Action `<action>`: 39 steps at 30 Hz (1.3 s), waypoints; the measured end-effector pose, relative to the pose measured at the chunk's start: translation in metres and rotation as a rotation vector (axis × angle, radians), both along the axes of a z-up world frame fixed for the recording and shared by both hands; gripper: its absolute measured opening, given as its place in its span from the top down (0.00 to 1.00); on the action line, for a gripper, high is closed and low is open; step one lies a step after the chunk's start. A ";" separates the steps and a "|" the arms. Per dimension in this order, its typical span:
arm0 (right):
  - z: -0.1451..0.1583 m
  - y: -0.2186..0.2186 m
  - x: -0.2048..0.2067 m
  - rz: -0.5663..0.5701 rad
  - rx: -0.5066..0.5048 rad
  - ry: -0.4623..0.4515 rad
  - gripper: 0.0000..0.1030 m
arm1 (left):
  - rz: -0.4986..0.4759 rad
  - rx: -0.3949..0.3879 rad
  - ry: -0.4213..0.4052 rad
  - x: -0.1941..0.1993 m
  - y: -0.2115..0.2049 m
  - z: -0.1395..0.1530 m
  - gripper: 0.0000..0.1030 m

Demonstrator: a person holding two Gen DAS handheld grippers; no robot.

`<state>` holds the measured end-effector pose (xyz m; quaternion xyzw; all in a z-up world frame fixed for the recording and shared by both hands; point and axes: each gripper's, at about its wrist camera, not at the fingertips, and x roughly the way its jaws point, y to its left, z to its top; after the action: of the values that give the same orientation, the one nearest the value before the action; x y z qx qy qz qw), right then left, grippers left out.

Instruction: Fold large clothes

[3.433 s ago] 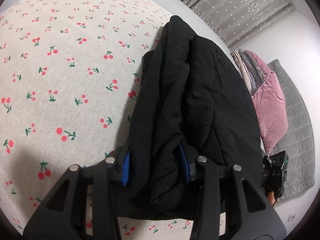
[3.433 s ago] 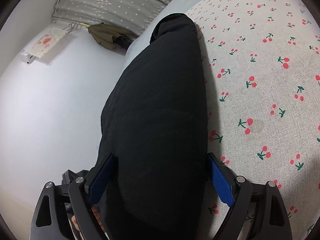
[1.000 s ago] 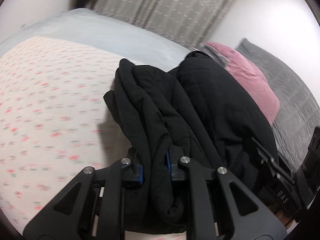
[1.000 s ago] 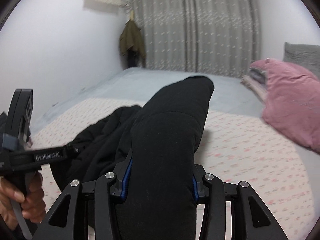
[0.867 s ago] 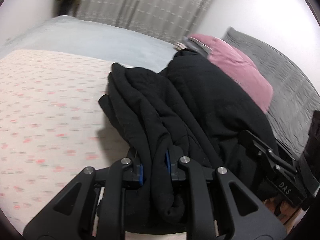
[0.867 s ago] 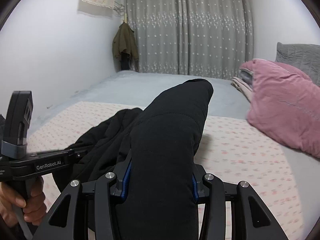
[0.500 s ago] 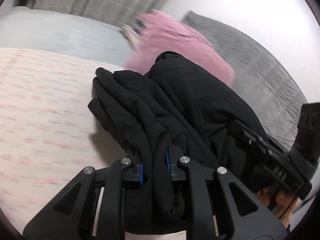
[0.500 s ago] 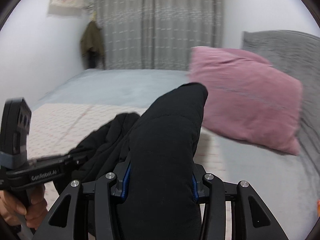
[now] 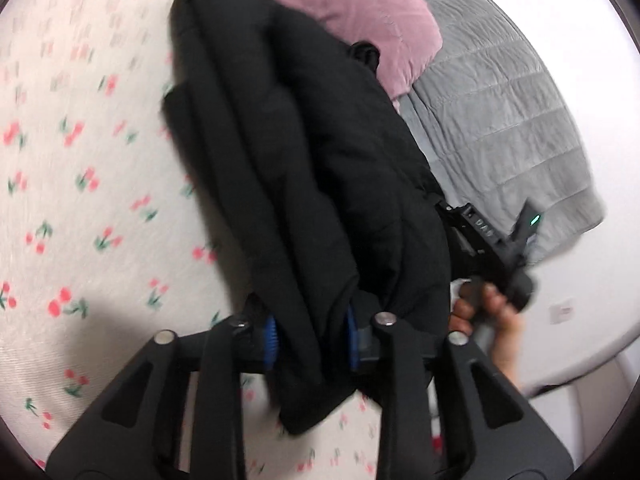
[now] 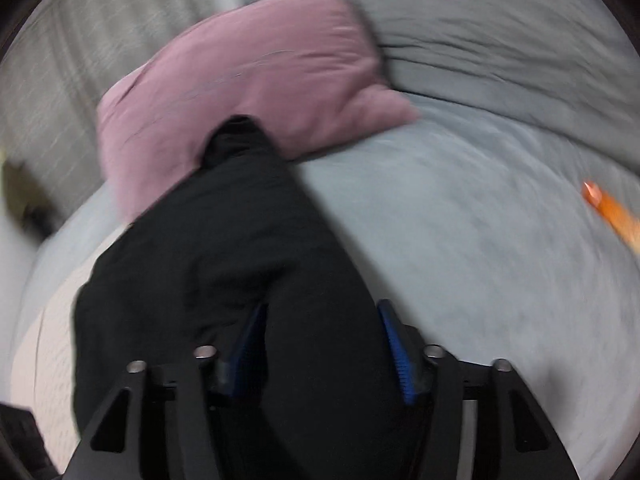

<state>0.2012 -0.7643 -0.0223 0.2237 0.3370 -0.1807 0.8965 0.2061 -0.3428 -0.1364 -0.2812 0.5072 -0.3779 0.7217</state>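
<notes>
A folded black padded jacket (image 9: 304, 152) is held between both grippers. My left gripper (image 9: 310, 338) is shut on a thick fold of the jacket above the cherry-print sheet (image 9: 80, 200). In the right wrist view the jacket (image 10: 248, 280) fills the space between the blue pads, and my right gripper (image 10: 322, 348) is shut on it. The jacket's far end reaches the pink pillow (image 10: 248, 68). The right gripper's body and the hand on it (image 9: 492, 240) show at the right of the left wrist view. Both views are blurred.
A pink pillow (image 9: 340, 12) and a grey quilted blanket (image 9: 500, 112) lie at the bed's head. A grey sheet (image 10: 460, 220) covers the bed beside the pillow. An orange object (image 10: 612, 212) lies at the right edge. Grey curtains (image 10: 60, 60) hang behind.
Both grippers have swung with the jacket towards the bed's head and tilted downward. The pink pillow and grey blanket now fill the view in place of the curtains.
</notes>
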 end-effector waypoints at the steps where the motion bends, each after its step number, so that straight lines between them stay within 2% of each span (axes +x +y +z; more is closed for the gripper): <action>1: -0.003 -0.006 -0.009 -0.042 0.029 -0.033 0.33 | -0.010 -0.012 0.040 0.003 0.007 -0.001 0.59; 3: 0.002 -0.012 -0.019 -0.108 0.054 -0.052 0.32 | -0.019 -0.009 0.074 -0.001 0.016 0.002 0.57; 5: 0.021 0.000 -0.025 -0.169 0.000 -0.052 0.32 | -0.012 0.004 0.040 -0.012 0.024 0.014 0.58; 8: 0.064 0.036 -0.055 -0.119 -0.078 -0.141 0.30 | 0.009 0.079 -0.034 -0.028 0.027 0.034 0.58; 10: 0.084 0.062 -0.074 -0.078 -0.081 -0.182 0.30 | 0.026 0.129 -0.073 -0.038 0.033 0.049 0.57; 12: 0.095 0.088 -0.090 -0.034 -0.063 -0.204 0.29 | 0.035 0.218 -0.142 -0.054 0.035 0.065 0.53; 13: 0.098 0.106 -0.103 -0.004 -0.049 -0.202 0.28 | 0.045 0.273 -0.193 -0.066 0.038 0.076 0.48; 15: 0.098 0.143 -0.129 0.033 -0.055 -0.184 0.24 | 0.060 0.325 -0.283 -0.092 0.057 0.093 0.38; 16: 0.096 0.160 -0.139 0.050 -0.066 -0.177 0.23 | 0.067 0.361 -0.322 -0.106 0.068 0.100 0.27; 17: 0.093 0.179 -0.150 0.064 -0.080 -0.167 0.21 | 0.075 0.390 -0.351 -0.119 0.079 0.104 0.22; 19: 0.086 0.208 -0.167 0.088 -0.102 -0.155 0.20 | 0.093 0.426 -0.406 -0.142 0.099 0.114 0.21; 22: 0.075 0.247 -0.189 0.112 -0.118 -0.143 0.19 | 0.085 0.476 -0.416 -0.164 0.116 0.120 0.20; 26: 0.077 0.291 -0.219 0.113 -0.186 -0.113 0.19 | 0.091 0.487 -0.399 -0.183 0.137 0.126 0.19; 28: 0.082 0.303 -0.234 0.110 -0.197 -0.113 0.18 | 0.114 0.512 -0.441 -0.193 0.141 0.131 0.19; 33: 0.097 0.330 -0.270 0.094 -0.246 -0.141 0.13 | 0.132 0.508 -0.533 -0.218 0.149 0.150 0.17; 34: 0.098 0.333 -0.276 0.093 -0.255 -0.141 0.13 | 0.127 0.507 -0.559 -0.225 0.150 0.153 0.13; 39: 0.102 0.347 -0.300 0.069 -0.290 -0.137 0.10 | 0.080 0.502 -0.668 -0.249 0.147 0.165 0.06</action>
<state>-0.0990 -0.4172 0.0797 0.0922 0.2532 -0.1808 0.9459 -0.0430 -0.1958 0.0288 0.0218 0.3101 -0.2846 0.9069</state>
